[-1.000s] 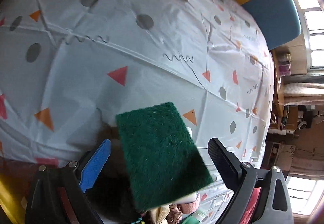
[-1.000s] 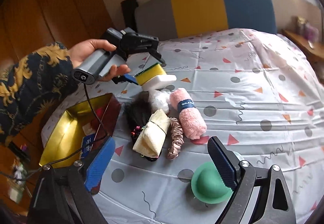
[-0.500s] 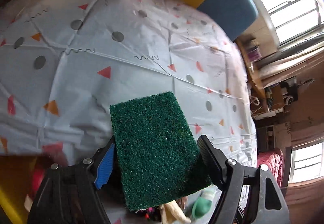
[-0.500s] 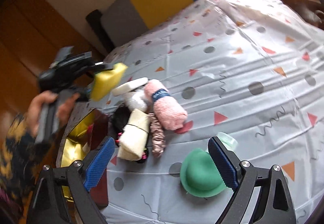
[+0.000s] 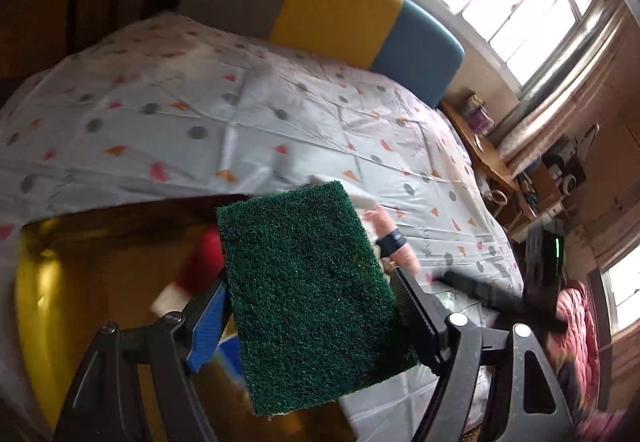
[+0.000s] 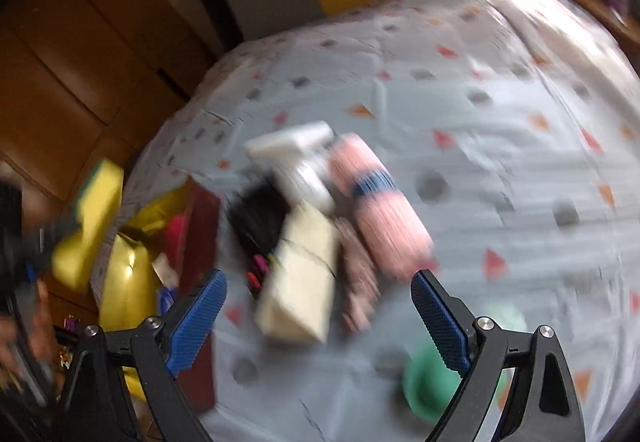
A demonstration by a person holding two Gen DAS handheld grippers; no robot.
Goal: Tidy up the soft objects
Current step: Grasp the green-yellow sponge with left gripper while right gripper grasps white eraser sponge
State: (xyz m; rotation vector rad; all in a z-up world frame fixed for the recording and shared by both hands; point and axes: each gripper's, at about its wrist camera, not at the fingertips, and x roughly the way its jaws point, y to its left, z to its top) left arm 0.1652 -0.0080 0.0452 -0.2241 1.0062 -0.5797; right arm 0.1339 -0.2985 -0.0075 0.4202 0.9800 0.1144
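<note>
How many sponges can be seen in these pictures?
2: the green-and-yellow sponge clamped in the left gripper above the gold box; a white sponge in the pile.

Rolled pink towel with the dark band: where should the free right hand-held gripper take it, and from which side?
Grip the rolled pink towel across its middle, near the dark band, coming down from above. It lies flat on the bedsheet as a cylinder, so set the open right hand-held gripper crosswise to its long axis. The brown scrunchie crowds one flank; the other looks clear.
</note>
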